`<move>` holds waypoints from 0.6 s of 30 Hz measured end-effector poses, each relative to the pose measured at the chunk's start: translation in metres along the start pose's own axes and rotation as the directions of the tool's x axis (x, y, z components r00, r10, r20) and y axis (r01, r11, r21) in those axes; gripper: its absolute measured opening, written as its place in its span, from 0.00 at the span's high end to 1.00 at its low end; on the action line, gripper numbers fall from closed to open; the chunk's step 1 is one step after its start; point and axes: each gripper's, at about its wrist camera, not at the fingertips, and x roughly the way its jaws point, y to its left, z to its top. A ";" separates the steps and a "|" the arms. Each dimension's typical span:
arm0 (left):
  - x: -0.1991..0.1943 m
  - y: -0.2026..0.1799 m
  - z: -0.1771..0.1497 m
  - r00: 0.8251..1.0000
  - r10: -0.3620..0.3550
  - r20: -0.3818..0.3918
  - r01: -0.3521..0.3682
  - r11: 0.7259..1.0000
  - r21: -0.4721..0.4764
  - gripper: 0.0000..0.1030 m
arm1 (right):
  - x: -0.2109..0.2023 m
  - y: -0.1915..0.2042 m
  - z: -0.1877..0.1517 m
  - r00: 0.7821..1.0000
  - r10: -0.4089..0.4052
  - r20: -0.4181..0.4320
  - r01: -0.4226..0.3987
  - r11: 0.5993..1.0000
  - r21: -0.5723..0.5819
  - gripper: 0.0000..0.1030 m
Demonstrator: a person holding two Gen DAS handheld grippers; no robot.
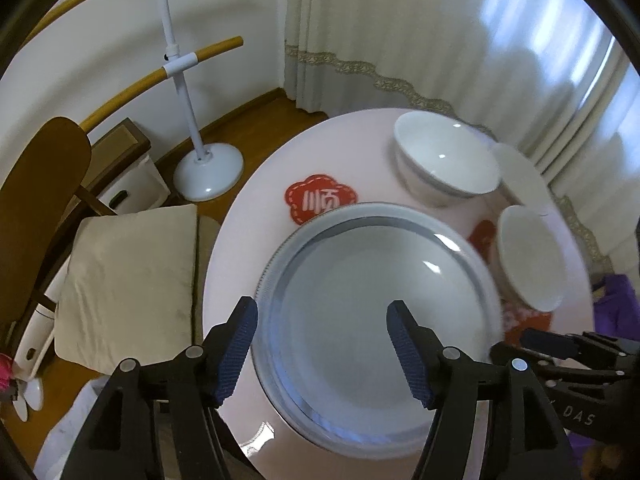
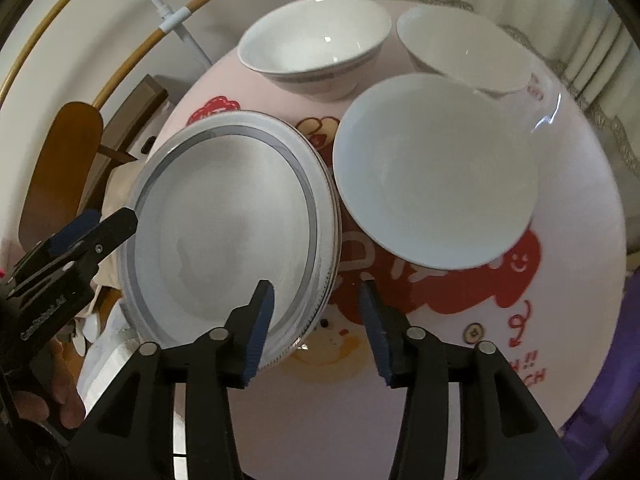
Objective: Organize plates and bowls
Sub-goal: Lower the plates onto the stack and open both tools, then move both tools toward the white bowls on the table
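A stack of grey-rimmed white plates (image 1: pixel 376 320) lies on the round pink table (image 1: pixel 256 240). My left gripper (image 1: pixel 322 304) hovers open over the stack's near left rim, with nothing pressed between its pads. In the right wrist view the plates (image 2: pixel 228 216) sit left of a white bowl (image 2: pixel 436 172). My right gripper (image 2: pixel 315 286) is open, with one finger over the plates' right rim and the other over the tablecloth. Two more bowls stand farther back, one with a grey band (image 2: pixel 316 40) and one plain (image 2: pixel 464 44). The left gripper (image 2: pixel 92 228) shows at the plates' left edge.
A chair with a beige cushion (image 1: pixel 128 280) stands left of the table. A white floor stand (image 1: pixel 208 172) and a small cabinet (image 1: pixel 120 152) are behind it. Curtains (image 1: pixel 400 20) hang at the back. Purple cloth (image 1: pixel 616 304) lies at the right edge.
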 end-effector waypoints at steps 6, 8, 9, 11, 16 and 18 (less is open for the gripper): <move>-0.041 -0.006 0.006 0.999 -0.032 0.013 0.033 0.999 -0.041 0.26 | -0.039 0.005 -0.009 0.999 0.017 0.047 -0.015 0.998 -0.059 0.37; -0.056 -0.010 0.007 0.999 -0.034 0.040 0.036 0.998 -0.042 0.21 | -0.055 0.005 -0.014 0.997 0.017 0.078 -0.011 0.997 -0.075 0.31; -0.064 -0.013 0.007 0.998 -0.032 0.056 0.035 0.999 -0.040 0.16 | -0.063 0.004 -0.014 0.996 0.017 0.092 -0.009 0.997 -0.082 0.29; -0.075 -0.019 0.006 0.997 -0.019 0.078 0.022 0.999 -0.035 0.13 | -0.080 0.002 -0.016 0.992 0.005 0.127 0.007 0.996 -0.094 0.25; -0.094 -0.038 0.002 0.994 -0.006 0.106 0.012 0.999 -0.048 0.13 | -0.114 -0.015 -0.015 0.977 -0.008 0.214 0.033 0.992 -0.118 0.10; -0.101 -0.048 -0.001 0.994 0.005 0.112 0.001 0.999 -0.052 0.13 | -0.124 -0.023 -0.012 0.970 -0.014 0.243 0.046 0.991 -0.127 0.09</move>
